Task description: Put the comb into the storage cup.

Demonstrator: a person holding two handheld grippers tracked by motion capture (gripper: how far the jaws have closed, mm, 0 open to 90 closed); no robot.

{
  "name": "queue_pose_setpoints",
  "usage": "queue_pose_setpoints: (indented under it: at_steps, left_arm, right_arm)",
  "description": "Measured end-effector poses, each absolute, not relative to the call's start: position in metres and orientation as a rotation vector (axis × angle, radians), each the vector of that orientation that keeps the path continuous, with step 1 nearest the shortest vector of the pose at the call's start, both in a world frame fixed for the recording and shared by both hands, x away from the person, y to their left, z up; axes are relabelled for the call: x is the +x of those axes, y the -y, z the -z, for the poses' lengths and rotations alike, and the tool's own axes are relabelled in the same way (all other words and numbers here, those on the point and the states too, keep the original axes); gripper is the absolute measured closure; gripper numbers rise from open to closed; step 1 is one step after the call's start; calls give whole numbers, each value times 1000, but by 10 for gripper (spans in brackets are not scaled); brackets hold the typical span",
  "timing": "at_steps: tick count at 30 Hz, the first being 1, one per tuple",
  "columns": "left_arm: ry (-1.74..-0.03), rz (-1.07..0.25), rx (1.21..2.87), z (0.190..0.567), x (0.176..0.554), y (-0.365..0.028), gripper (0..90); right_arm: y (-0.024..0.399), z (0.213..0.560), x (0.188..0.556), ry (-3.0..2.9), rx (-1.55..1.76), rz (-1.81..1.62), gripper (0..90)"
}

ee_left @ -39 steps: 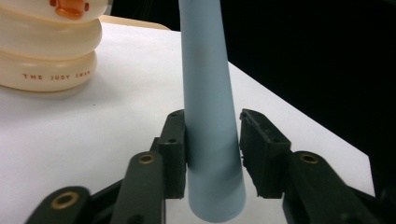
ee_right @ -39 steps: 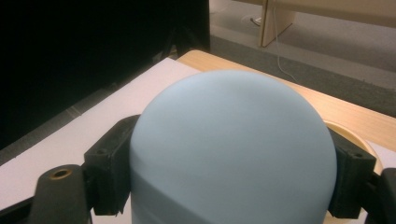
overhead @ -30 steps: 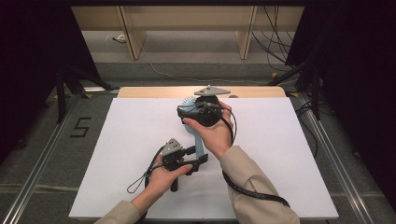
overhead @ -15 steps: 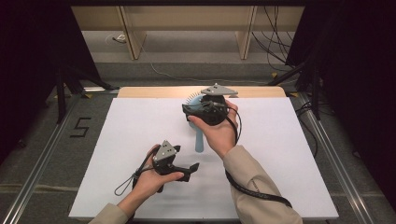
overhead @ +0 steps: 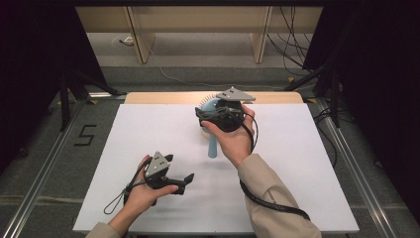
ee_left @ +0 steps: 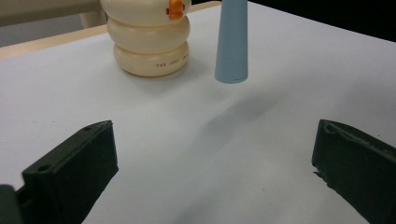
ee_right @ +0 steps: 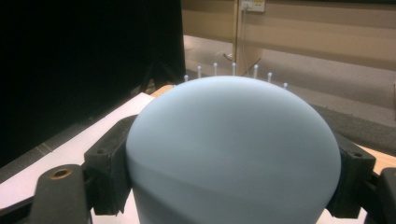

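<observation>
The right tool (overhead: 210,115) is clamping the rounded head of the light, stiff, rather slippery pale blue plastic hairbrush (ee_right: 233,149) just beside the cream ringed plastic jar (ee_left: 150,39), while the left tool (overhead: 187,177), jaws just opened and empty, is waiting nearer the person, so the tapered handle looks the best second hold.

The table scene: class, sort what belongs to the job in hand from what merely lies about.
In the job:
- blue hairbrush, clamped by the right gripper
- left gripper, jaws just opened, nothing between them

Lying about:
- cream ringed container
- floor cables
</observation>
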State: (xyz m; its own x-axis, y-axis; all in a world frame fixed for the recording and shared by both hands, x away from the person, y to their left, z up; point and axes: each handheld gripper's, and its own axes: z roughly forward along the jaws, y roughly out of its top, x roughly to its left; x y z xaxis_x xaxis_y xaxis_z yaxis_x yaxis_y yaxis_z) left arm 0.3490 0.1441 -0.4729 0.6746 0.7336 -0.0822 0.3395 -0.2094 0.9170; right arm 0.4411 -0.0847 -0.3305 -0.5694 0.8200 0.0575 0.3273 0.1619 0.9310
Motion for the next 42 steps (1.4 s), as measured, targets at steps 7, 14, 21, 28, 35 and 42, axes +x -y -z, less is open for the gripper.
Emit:
queue_pose_setpoints:
  at_steps: [7, 14, 21, 28, 35, 42]
  left_arm:
    - [-845, -505, 1797, 471, 349, -151, 0]
    - [-845, -520, 1792, 471, 350, -157, 0]
    - [-835, -522, 1795, 471, 348, -165, 0]
    - [-844, -542, 1803, 472, 344, -173, 6]
    - [-845, -559, 1810, 473, 340, -177, 8]
    - [-859, -562, 1806, 474, 341, -180, 12]
  right_arm:
    - [90, 328, 442, -1950, 1084, -1413, 210]
    - [96, 324, 443, -1931, 1089, -1413, 210]
    - [102, 322, 445, -1910, 1101, -1412, 210]
    - [103, 321, 448, -1901, 1105, -1411, 210]
    - [105, 319, 450, -1892, 1110, -1412, 211]
    - [107, 316, 454, -1879, 1117, -1411, 211]
